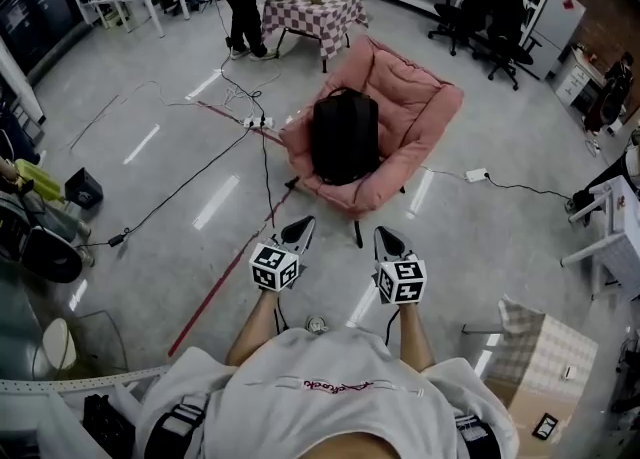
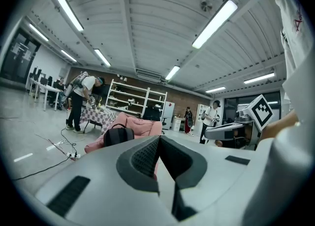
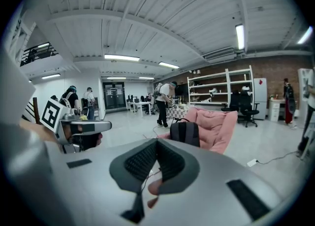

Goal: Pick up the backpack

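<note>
Far left in the head view, a small black bin (image 1: 84, 188) sits on the floor (image 1: 150, 97), and it is too dark to see what is in it. Centre stage, the pink padded chair (image 1: 405, 92) holds the backpack (image 1: 345, 135), which lies in the seat against the backrest, well ahead of both tools. Far right stands a tan box (image 1: 548, 355) with a checked patch on top, and I cannot tell what is in it. Low in the frame, the left tool (image 1: 299, 234) and the right tool (image 1: 389, 240) point side by side towards the chair, each with its jaws pressed together and nothing pinched. Only the head view shows the red line (image 1: 225, 282) on the floor and the power strip (image 1: 258, 122) just left of the chair, with black cables running to it. The left gripper view adds white shelving (image 2: 135, 99) behind the chair and a person (image 2: 211, 116) standing off to the right. The right gripper view brings in glass doors (image 3: 114, 97) at the far wall, with the marker cube (image 3: 51, 114) of the left tool at its left edge. As for the backpack, it is dark, near black and round-shouldered. It sits upright, and a carry loop stands up at its top.
</note>
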Tool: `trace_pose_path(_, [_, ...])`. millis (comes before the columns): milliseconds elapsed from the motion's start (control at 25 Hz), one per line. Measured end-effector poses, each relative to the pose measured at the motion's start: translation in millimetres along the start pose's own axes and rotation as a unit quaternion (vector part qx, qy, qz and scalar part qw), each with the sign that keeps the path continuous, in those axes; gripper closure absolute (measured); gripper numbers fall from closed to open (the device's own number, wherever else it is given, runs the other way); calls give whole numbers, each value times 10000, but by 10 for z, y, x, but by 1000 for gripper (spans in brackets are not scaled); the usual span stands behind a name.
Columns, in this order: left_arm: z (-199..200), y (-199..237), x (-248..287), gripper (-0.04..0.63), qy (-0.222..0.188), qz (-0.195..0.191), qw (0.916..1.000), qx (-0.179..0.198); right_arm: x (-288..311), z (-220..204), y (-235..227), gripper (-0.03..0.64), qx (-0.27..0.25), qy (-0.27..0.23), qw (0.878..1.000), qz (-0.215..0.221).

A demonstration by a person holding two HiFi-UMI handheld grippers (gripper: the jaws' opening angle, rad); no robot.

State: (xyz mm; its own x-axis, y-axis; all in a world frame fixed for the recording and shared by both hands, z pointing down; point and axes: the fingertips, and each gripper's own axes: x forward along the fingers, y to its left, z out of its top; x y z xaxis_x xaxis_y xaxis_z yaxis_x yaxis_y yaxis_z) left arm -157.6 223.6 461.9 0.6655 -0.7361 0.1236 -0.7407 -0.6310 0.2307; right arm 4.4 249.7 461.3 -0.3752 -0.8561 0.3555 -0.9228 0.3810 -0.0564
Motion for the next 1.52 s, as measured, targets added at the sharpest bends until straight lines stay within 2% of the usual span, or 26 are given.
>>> trace_pose_path(360, [-2, 151, 173, 586, -4, -88, 10000, -28, 244, -2, 8, 598, -3, 37, 10000, 32])
trace_pose_path(840, [-93, 377, 790, 586, 150, -114, 9998, -83, 735, 20, -422, 597, 142, 76, 9999, 35])
trace_pose_path(1120, [-39, 630, 1463, 586, 220, -57, 9997, -68, 1266, 121, -879, 597, 179, 95, 9997, 153])
trace_pose_path(1520, [311, 760, 2548, 586, 300, 90, 9994, 116, 1892, 572, -1782, 597, 162, 21, 9989, 445])
